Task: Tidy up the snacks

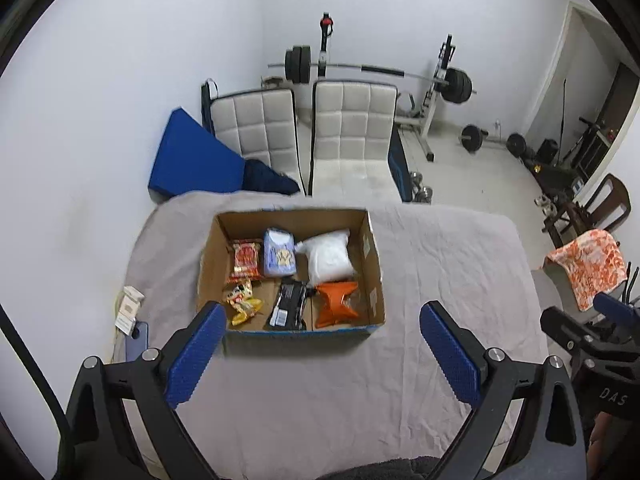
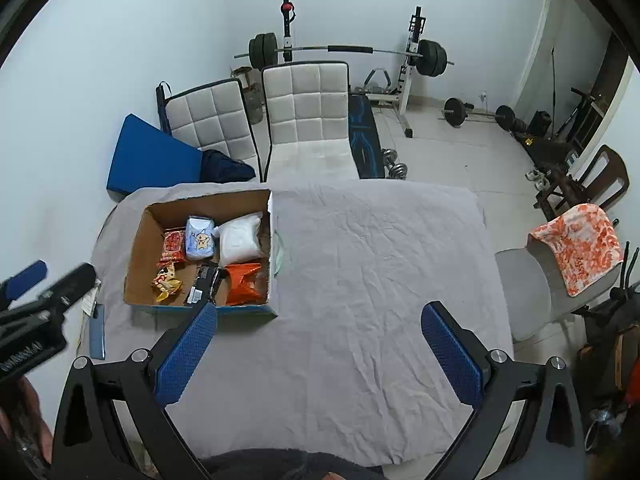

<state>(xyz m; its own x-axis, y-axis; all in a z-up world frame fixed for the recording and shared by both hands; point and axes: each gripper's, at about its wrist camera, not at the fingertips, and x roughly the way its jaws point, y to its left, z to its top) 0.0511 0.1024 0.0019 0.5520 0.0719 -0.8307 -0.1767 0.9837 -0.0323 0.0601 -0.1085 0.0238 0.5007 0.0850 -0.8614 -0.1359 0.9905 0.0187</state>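
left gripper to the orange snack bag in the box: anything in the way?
Only the cardboard box's near wall. The left gripper is open and empty, short of it; the orange bag lies just behind that wall, uncovered, so it likely needs to come in from above.

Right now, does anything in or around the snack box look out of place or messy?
Nothing spilled or damaged. The snacks lie loosely jumbled in the cardboard box, and the orange packet looks crumpled. Both grippers hover empty, jaws open.
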